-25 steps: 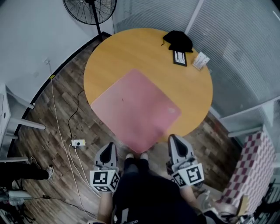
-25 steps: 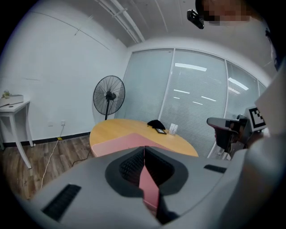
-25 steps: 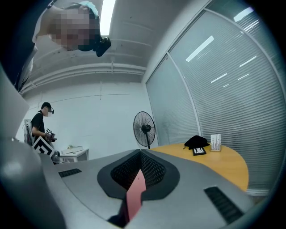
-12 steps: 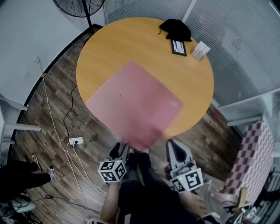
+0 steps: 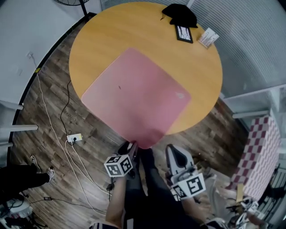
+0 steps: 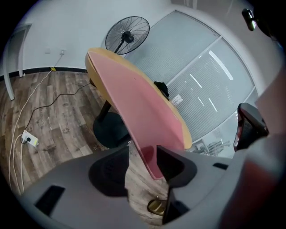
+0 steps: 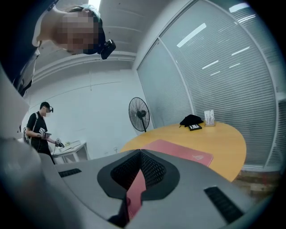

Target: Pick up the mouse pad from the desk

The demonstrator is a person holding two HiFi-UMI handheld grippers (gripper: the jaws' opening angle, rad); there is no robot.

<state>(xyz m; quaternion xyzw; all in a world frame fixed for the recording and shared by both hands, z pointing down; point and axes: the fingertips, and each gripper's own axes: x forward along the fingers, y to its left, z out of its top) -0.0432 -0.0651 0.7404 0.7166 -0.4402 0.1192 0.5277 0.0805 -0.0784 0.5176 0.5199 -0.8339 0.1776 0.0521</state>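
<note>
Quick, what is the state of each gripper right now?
Left gripper: open, jaws have just been opening, mouse pad corner between them, not gripped.
Right gripper: shut, tips together, nothing gripped.

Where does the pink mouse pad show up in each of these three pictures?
Head view: mouse pad, centre, one corner overhanging the table's near edge.
Left gripper view: centre, a steep pink slab.
Right gripper view: just right of centre, flat on the table.
Shared landmark: the black bundle at the table's far side.
</note>
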